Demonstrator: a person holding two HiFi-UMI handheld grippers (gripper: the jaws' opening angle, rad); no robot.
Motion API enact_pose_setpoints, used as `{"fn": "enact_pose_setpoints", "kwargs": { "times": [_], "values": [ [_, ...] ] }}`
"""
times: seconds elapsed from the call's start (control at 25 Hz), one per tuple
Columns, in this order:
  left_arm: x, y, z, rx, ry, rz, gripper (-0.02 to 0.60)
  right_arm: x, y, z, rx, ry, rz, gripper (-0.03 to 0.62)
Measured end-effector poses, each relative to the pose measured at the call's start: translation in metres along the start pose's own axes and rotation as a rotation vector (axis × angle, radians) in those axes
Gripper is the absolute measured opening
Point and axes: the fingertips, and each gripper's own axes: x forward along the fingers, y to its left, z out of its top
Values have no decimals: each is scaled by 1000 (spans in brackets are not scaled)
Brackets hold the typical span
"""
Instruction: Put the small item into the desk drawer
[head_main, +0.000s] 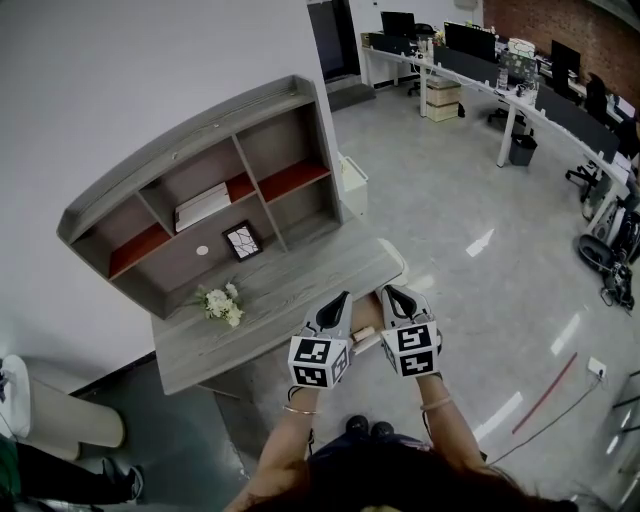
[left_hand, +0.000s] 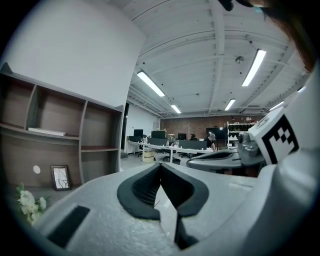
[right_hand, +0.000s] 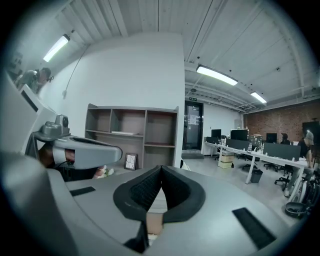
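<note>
At the desk (head_main: 280, 300) front edge: left gripper (head_main: 341, 304) and right gripper (head_main: 393, 299) both pinched closed, empty. Pale small item (head_main: 365, 336) apparently lies between them; can't tell drawer state. Risk: closed jaws knock it off.

By the desk's (head_main: 250, 318) near edge, the left gripper (head_main: 343, 300) and right gripper (head_main: 390, 293) cover most of a pale thing (head_main: 365, 336) between them. It may be a drawer front, but too little shows to tell. In the right gripper view a tan patch (right_hand: 154, 222) under the jaws cannot be identified. The frame's (head_main: 242, 239) picture is too small to make out. A white object (head_main: 12, 400) is cut off at the left edge.
</note>
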Motion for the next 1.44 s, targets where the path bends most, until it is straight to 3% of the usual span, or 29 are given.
{"fn": "enact_pose_setpoints", "kwargs": {
  "times": [0.4,1.44],
  "values": [
    [-1,2,14,2,-21,-11,15,-1,1,16,-5,-25,-9,2],
    [-7,8,10,-18,-18,-5,15,4,4,11,29,-16,8,2]
  ]
}}
